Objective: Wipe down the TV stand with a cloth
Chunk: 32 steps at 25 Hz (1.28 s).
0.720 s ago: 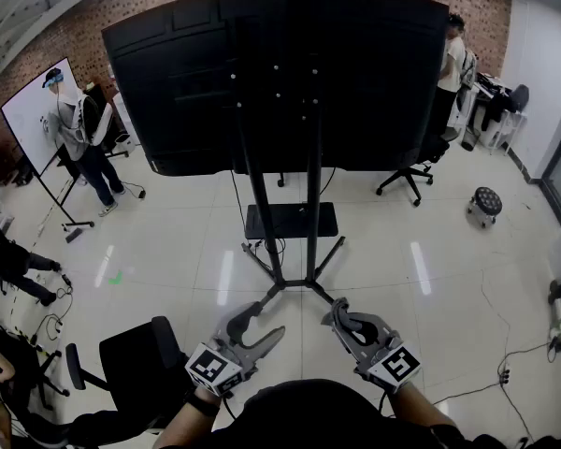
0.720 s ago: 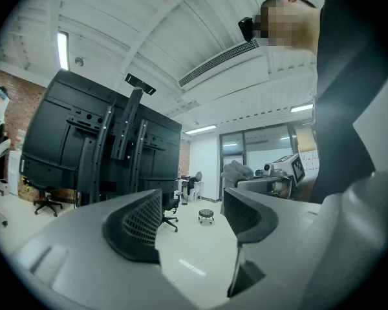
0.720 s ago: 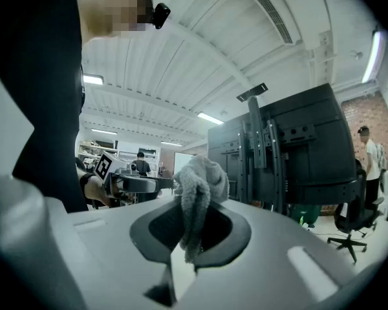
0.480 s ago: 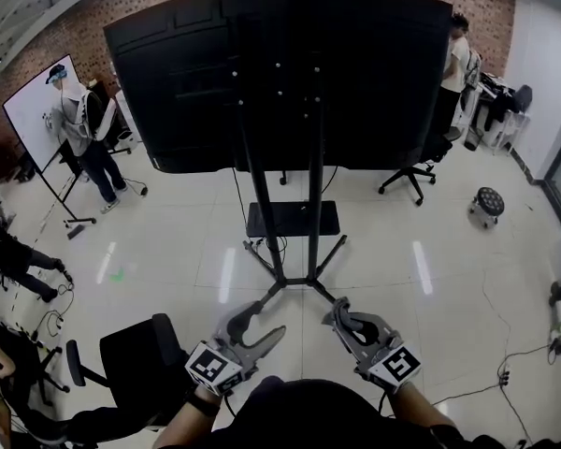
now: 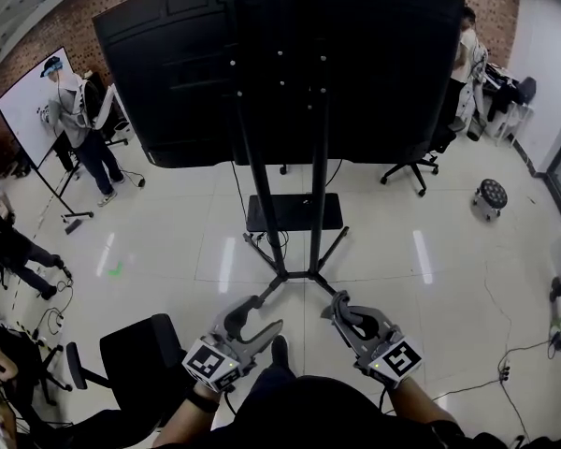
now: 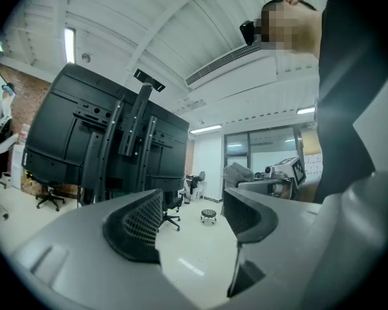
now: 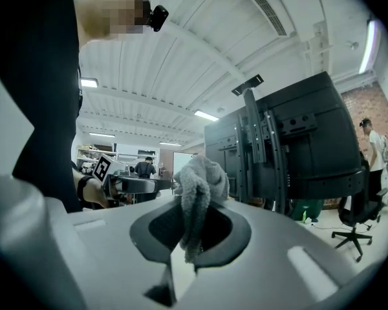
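The right gripper (image 5: 342, 312) is clamping its jaws on a grey cloth (image 7: 198, 185). The left gripper (image 5: 259, 318) is hovering, jaws apart and empty. The TV stand (image 5: 294, 215) is standing at twelve o'clock.

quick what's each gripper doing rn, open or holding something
left gripper: open, nothing between its jaws
right gripper: shut on a grey terry cloth

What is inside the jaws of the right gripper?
A grey cloth is pinched in the right gripper, its bunched top standing above the jaws. How far it goes down between them is covered by the gripper's body.
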Motion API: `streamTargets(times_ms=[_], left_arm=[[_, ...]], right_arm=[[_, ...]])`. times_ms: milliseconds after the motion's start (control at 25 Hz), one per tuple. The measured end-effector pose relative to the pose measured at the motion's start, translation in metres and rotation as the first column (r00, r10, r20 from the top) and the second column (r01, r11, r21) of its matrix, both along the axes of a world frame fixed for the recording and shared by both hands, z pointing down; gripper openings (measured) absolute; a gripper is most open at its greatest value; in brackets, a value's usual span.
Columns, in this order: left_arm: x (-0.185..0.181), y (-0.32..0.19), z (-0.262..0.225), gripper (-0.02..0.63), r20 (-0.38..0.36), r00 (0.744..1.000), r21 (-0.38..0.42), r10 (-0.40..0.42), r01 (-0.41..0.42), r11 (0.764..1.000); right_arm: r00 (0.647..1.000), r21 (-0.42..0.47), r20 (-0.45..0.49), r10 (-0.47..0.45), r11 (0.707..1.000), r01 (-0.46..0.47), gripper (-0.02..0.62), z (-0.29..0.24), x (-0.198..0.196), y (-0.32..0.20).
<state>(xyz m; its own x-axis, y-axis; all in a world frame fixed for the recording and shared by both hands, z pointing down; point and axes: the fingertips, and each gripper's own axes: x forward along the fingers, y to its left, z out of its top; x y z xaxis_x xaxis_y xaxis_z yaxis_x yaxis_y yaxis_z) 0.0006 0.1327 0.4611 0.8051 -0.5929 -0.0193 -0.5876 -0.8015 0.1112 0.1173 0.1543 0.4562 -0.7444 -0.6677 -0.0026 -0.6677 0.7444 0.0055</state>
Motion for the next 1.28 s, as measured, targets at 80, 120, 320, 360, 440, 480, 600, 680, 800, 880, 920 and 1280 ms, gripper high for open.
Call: streamTargets(times_ms=[80, 120, 320, 360, 440, 480, 600, 680, 800, 880, 920, 1280], left_arm=[[-0.002, -0.017, 0.004, 0.321, -0.001, 1.000, -0.001, 0.011, -0.011, 1.000], [-0.003, -0.027, 0.006, 0.321, -0.002, 1.000, -0.011, 0.014, -0.014, 1.000], [-0.008, -0.091, -0.003, 0.320, -0.018, 0.999, 0.009, 0.044, -0.044, 0.999], [-0.010, -0.106, -0.008, 0.321, -0.021, 0.998, 0.019, 0.054, -0.054, 0.998], [-0.015, -0.134, -0.016, 0.321, -0.027, 0.997, 0.028, 0.071, -0.070, 0.997], [-0.018, -0.148, -0.020, 0.321, -0.028, 0.996, 0.036, 0.079, -0.078, 0.996], [-0.029, -0.188, -0.030, 0.321, -0.026, 0.994, 0.055, 0.103, -0.101, 0.993], [-0.036, -0.212, -0.036, 0.320, -0.023, 0.993, 0.059, 0.118, -0.117, 0.991], [-0.044, -0.242, -0.043, 0.320, -0.013, 0.989, 0.079, 0.146, -0.144, 0.986], [-0.049, -0.260, -0.048, 0.320, -0.010, 0.987, 0.107, 0.158, -0.157, 0.982], [-0.051, -0.268, -0.052, 0.321, -0.009, 0.987, 0.120, 0.163, -0.161, 0.980], [-0.038, -0.315, -0.097, 0.319, -0.011, 0.979, 0.202, 0.206, -0.199, 0.959]], right_arm=[[1.000, -0.003, -0.001, 0.012, 1.000, -0.012, 0.020, 0.001, -0.001, -0.016], [1.000, -0.004, -0.003, 0.017, 1.000, -0.017, 0.020, 0.001, -0.002, -0.025], [0.999, -0.006, -0.005, 0.046, 0.999, -0.046, 0.020, -0.005, -0.009, -0.084], [0.998, -0.005, -0.005, 0.055, 0.998, -0.055, 0.020, -0.007, -0.011, -0.099], [0.997, -0.004, -0.007, 0.074, 0.997, -0.074, 0.020, -0.013, -0.017, -0.129], [0.996, -0.002, -0.004, 0.084, 0.996, -0.084, 0.020, -0.016, -0.020, -0.144], [0.994, 0.022, 0.008, 0.109, 0.994, -0.109, 0.020, -0.030, -0.031, -0.188], [0.992, 0.042, 0.012, 0.123, 0.991, -0.124, 0.020, -0.039, -0.039, -0.214], [0.990, 0.071, 0.019, 0.139, 0.988, -0.140, 0.020, -0.051, -0.049, -0.244], [0.989, 0.079, 0.023, 0.146, 0.986, -0.148, 0.020, -0.057, -0.054, -0.261], [0.989, 0.085, 0.023, 0.145, 0.985, -0.147, 0.020, -0.061, -0.056, -0.269], [0.989, 0.235, -0.068, 0.131, 0.966, -0.111, 0.020, -0.111, -0.054, -0.321]])
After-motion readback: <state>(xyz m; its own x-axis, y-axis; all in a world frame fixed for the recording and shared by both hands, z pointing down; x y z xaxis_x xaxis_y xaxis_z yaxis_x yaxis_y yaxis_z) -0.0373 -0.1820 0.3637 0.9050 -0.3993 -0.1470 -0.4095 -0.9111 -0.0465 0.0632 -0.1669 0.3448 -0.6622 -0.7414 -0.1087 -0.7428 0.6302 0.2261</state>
